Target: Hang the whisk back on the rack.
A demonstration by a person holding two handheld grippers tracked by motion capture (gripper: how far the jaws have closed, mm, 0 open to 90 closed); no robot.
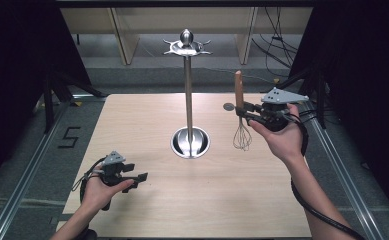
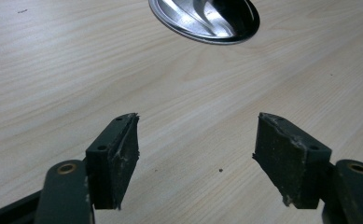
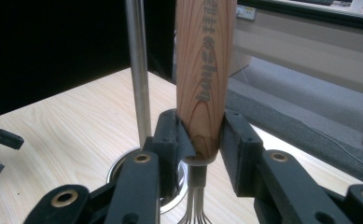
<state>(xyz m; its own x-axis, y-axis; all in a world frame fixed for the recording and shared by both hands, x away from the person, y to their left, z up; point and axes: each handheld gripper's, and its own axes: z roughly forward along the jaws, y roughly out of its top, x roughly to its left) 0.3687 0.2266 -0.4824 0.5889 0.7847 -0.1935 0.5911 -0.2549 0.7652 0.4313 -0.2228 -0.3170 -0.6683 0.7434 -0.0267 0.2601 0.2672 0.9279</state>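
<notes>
A whisk (image 1: 240,115) with a wooden handle (image 3: 206,79) and wire loops hanging down is held upright above the right side of the table. My right gripper (image 1: 245,113) is shut on the lower end of that handle, both pads (image 3: 177,140) pressing it. A steel utensil stand (image 1: 188,90) with a tall pole (image 3: 138,70), hooked crown and round base (image 2: 207,18) rises mid-table, left of the whisk. My left gripper (image 1: 141,180) rests low over the near left of the table, open, nothing between its pads (image 2: 123,158).
The light wooden table (image 1: 147,210) ends at a grey floor with metal rails on both sides. Black curtains stand left and right. Wooden furniture legs and cables lie beyond the far edge. A small round dark disc (image 1: 228,106) sits near the whisk handle.
</notes>
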